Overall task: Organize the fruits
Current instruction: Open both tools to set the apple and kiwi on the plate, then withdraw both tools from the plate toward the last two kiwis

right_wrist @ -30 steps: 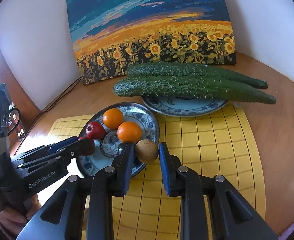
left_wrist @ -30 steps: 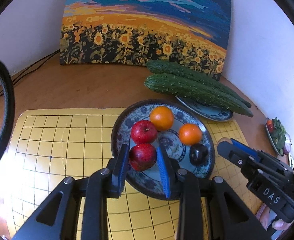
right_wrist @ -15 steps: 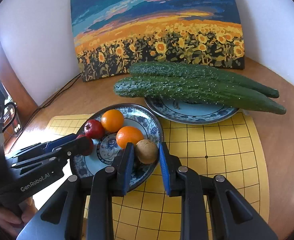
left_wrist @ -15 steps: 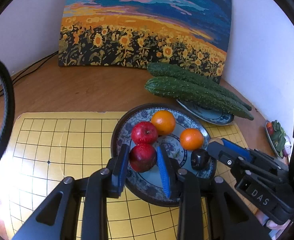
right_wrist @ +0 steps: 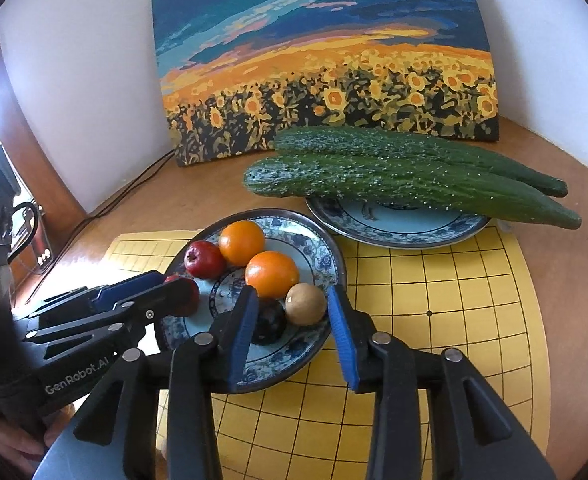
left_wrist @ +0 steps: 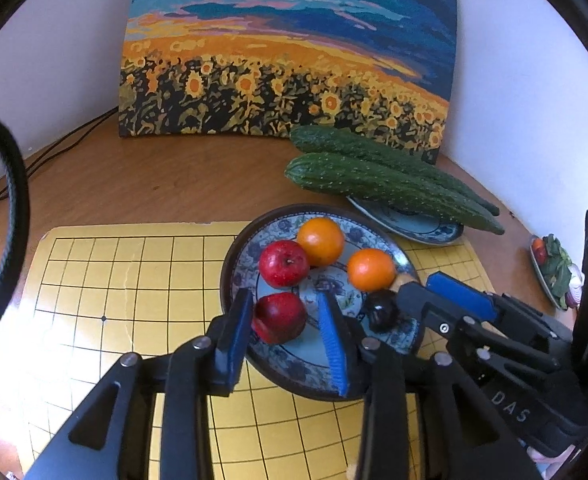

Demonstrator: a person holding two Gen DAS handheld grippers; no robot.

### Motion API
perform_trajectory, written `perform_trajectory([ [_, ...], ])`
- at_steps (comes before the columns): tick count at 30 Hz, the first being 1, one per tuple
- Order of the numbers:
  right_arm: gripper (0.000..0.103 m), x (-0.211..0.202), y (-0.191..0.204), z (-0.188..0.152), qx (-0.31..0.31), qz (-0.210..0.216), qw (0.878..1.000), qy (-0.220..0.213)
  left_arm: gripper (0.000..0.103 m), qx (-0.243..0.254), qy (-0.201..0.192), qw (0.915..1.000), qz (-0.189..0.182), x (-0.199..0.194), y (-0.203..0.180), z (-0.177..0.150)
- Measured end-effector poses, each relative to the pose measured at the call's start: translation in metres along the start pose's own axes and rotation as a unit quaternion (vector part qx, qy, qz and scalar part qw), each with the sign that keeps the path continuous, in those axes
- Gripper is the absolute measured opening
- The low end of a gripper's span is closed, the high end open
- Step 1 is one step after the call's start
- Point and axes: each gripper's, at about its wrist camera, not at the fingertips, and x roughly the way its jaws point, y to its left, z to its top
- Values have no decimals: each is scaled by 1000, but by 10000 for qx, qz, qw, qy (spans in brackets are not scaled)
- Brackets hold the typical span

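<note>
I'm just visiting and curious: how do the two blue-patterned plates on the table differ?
The near plate holds small round fruit: two oranges, two red apples, a brown fruit and a dark one. The far plate carries only two long cucumbers that overhang its rim. The near plate lies on the yellow grid mat; the far plate sits at the mat's back edge. Both are round with blue patterns.

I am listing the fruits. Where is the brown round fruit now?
In the right wrist view, the brown fruit lies on the fruit plate, beside the dark fruit.
</note>
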Motion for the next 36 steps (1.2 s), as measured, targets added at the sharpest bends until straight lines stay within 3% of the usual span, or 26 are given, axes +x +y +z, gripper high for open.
perform_trajectory([
  [7,38,-13,2,-4,23,-26,10000,-36,36,-18,-22,9999,-145,-16,-3,-4],
  [28,38,-58,19,-41,171,-133,9998,-29,36,-119,1,9998,-129,-63,-1,-45],
  [36,38,-59,23,-55,212,-153,9996,113,36,-93,177,9991,-380,-69,-8,-65],
])
